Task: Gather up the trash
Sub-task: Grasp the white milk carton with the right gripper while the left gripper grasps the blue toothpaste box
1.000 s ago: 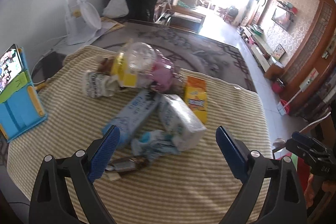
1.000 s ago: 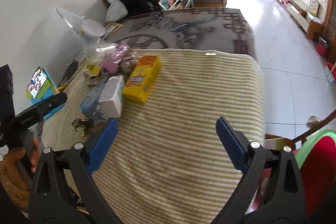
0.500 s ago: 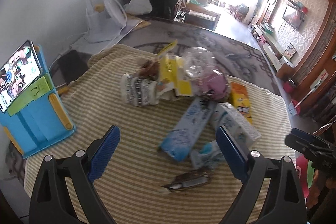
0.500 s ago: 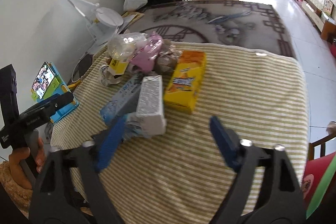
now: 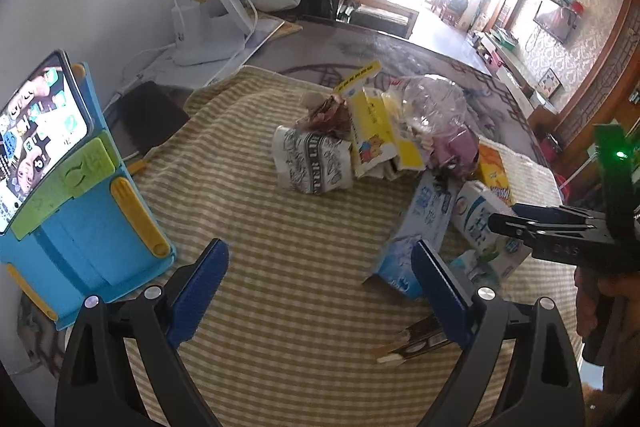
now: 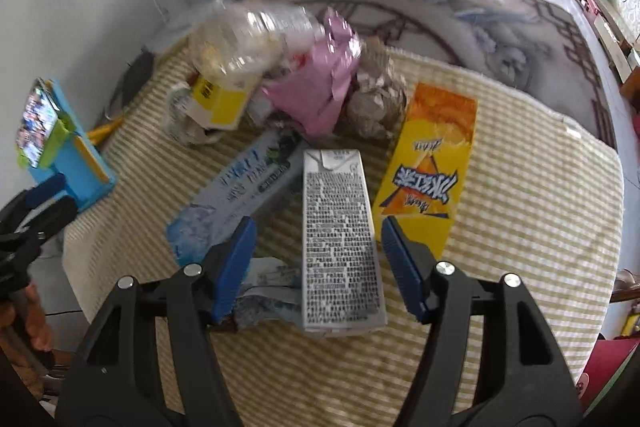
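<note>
A pile of trash lies on the striped cloth (image 5: pixel 260 227): a black-patterned white pack (image 5: pixel 312 163), a yellow carton (image 5: pixel 376 135), a clear bottle (image 6: pixel 252 39), a pink wrapper (image 6: pixel 316 95), an orange box (image 6: pixel 432 163), a light blue box (image 6: pixel 244 187) and a brown wrapper (image 5: pixel 416 343). My right gripper (image 6: pixel 318 259) hangs over the grey-white milk carton (image 6: pixel 338 227). Its jaws are closing with the carton between them, and a gap still shows at the left pad. My left gripper (image 5: pixel 320 291) is open over bare cloth, left of the light blue box.
A blue stand with a lit phone (image 5: pixel 68 187) sits at the cloth's left edge. A white fan (image 5: pixel 200 19) stands behind on the floor. A patterned grey rug (image 6: pixel 440 7) lies beyond the table. A red chair (image 6: pixel 608 367) is at the near right.
My right gripper came down and forward over the milk carton while its jaws narrowed around it. My left gripper swung left, so the pile now sits to its right.
</note>
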The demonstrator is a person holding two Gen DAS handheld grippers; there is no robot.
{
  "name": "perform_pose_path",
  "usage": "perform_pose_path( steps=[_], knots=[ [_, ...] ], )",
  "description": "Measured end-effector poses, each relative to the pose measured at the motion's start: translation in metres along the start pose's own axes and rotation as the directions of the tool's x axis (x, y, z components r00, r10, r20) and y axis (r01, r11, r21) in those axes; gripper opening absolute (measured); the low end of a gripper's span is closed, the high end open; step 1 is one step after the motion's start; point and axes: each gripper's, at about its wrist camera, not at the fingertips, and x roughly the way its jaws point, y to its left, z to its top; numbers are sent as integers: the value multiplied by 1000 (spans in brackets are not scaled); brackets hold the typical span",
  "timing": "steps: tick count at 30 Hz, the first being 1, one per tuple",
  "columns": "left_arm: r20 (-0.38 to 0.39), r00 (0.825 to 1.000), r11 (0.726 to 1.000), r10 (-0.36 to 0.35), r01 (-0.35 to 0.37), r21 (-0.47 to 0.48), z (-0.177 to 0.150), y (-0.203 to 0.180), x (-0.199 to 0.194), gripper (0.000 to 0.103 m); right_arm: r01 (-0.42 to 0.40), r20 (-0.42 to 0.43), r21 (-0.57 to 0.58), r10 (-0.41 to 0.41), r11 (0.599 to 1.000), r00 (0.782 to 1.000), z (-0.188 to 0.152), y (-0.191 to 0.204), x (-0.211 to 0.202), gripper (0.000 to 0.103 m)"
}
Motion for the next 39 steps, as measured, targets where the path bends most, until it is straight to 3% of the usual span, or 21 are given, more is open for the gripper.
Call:
perform_pose_path(
  steps=[1, 4, 5, 15, 22, 27, 32, 39],
  knots=[
    [-5, 1000, 1000, -2, 2, 3, -1, 2, 2, 88, 8, -14, -1, -8, 1000, 1000, -1, 0, 3, 62],
    [-27, 999, 1000, -17, 17, 18, -2, 3, 10, 87, 7, -47, 1, -7, 1000, 999, -6, 1, 8, 38],
    [-34, 999, 999, -23, 24, 25, -2, 2, 13, 87, 5, -49, 6, -4, 1000, 999, -7, 0, 7, 37],
    [-126, 984, 975, -128, 148, 167, 7, -48, 55, 81, 24, -74, 17, -23, 1000, 997, -46, -3, -19, 36],
    [-224, 962, 953, -157, 207, 221, 16, -89, 105, 70, 30, 1, 83, -31, 996, 1000, -49, -11, -41, 36],
    [-278, 951, 942, -132, 208, 264, 17, -111, 132, 69, 23, 17, 108, -25, 994, 1000, -51, -15, -45, 36],
    [-286, 955, 948, -80, 162, 273, 12, -117, 146, 50, 12, 34, 134, -17, 991, 999, -56, -18, -50, 36],
    [-252, 963, 964, -97, 154, 218, 9, -106, 127, 49, -6, 85, 168, -9, 986, 996, -56, -22, -61, 36]
  ],
)
